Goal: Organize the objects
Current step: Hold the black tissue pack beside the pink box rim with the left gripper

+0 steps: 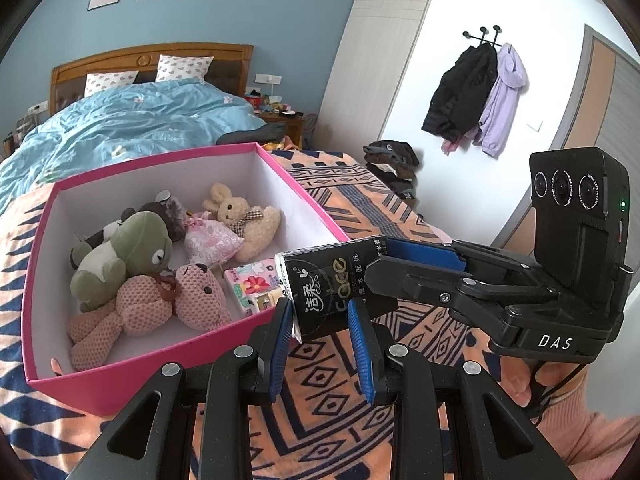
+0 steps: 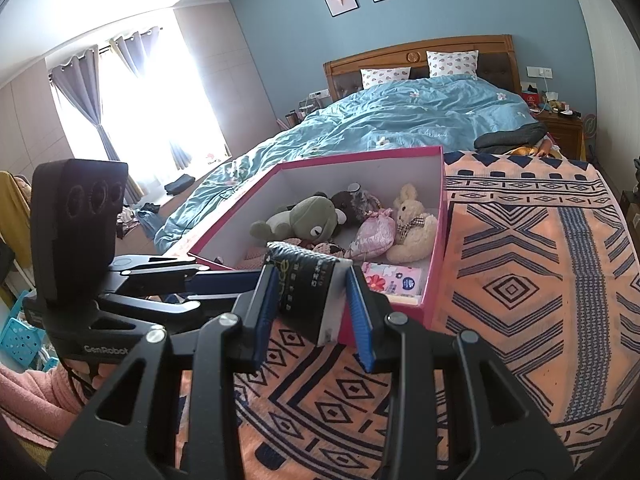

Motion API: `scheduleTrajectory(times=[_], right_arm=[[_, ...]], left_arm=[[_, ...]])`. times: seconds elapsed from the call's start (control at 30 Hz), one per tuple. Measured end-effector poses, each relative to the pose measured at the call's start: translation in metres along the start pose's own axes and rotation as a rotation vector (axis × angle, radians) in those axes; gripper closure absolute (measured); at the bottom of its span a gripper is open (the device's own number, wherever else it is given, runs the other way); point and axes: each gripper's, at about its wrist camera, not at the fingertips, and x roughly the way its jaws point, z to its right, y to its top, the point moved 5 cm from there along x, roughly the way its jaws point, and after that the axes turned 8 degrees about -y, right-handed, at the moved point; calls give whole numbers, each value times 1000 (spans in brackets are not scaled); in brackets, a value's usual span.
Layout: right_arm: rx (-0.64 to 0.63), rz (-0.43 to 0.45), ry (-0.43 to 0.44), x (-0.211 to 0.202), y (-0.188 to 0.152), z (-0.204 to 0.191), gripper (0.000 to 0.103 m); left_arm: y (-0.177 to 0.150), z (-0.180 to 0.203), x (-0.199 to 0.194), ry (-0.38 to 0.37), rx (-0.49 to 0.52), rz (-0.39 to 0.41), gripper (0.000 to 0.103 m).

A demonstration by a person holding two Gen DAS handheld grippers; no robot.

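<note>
Box's mostly packed already, plushies sitting inside the pink box, and both the left gripper and right gripper are pinching the black tissue pack just above its near rim, not in yet.

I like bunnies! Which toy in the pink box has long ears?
The cream bunny, at the far end of the pink box. It has tall ears and a checked bow; the green frog and pink bear do not.

Black tissue pack held at pink box's near rim, tilted. Box open on patterned blanket, containing plush toys and a floral tissue pack.
</note>
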Motion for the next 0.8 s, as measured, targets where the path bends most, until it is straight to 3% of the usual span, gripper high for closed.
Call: scheduleTrajectory(times=[0.8], right_arm=[[1,5,-7,7,12,4,65]], left_arm=[[9,-4,6,16,3,1,75]])
